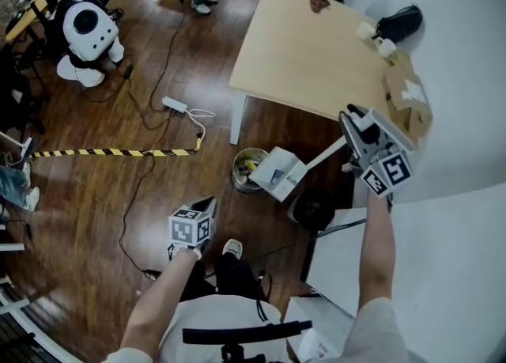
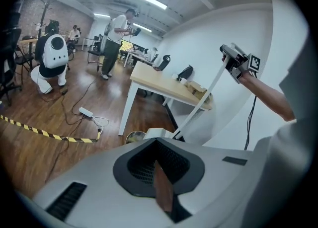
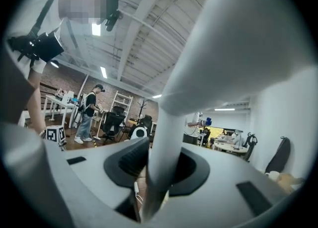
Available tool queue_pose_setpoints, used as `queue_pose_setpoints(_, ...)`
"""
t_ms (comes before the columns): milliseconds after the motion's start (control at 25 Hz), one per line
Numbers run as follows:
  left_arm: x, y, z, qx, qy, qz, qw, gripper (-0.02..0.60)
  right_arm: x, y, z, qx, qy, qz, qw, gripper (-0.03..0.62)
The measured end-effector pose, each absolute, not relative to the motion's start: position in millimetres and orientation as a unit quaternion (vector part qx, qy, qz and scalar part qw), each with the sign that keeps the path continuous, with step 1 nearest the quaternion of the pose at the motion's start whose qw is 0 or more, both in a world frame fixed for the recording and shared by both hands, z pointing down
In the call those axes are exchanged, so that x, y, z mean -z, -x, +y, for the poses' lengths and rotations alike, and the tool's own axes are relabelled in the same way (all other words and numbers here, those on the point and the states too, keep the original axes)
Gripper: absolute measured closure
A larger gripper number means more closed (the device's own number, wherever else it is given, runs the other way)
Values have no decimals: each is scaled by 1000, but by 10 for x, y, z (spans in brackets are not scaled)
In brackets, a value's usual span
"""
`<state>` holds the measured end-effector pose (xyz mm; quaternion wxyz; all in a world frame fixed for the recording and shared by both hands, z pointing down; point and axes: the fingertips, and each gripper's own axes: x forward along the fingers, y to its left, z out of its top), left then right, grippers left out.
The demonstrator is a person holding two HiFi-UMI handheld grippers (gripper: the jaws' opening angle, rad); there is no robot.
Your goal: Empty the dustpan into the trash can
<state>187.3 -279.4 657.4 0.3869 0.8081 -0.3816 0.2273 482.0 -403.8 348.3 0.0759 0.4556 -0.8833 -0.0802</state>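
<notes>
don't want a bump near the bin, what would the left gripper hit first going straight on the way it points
Likely the trash can, just past its jaw tips, with the dustpan beside it; depth is unclear.

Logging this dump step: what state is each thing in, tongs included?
Trash can: upright, open, rubbish inside.
Dustpan: lifted by its handle, tipped toward the trash can.
Right tongs: clamped on the handle.
Left tongs: slightly apart, empty.
</notes>
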Motion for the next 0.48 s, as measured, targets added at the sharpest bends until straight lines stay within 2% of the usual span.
queue_pose_setpoints(200, -6657, -1844, -2749, -232, -798, -391, 394, 594, -3560, -4618, -4071, 95, -415, -900, 98, 462)
queue_pose_setpoints(480, -6748, -1763, -2634, -226, -792, -393, 409, 594, -3795, -3933, -3873, 127, -356, -915, 140, 462)
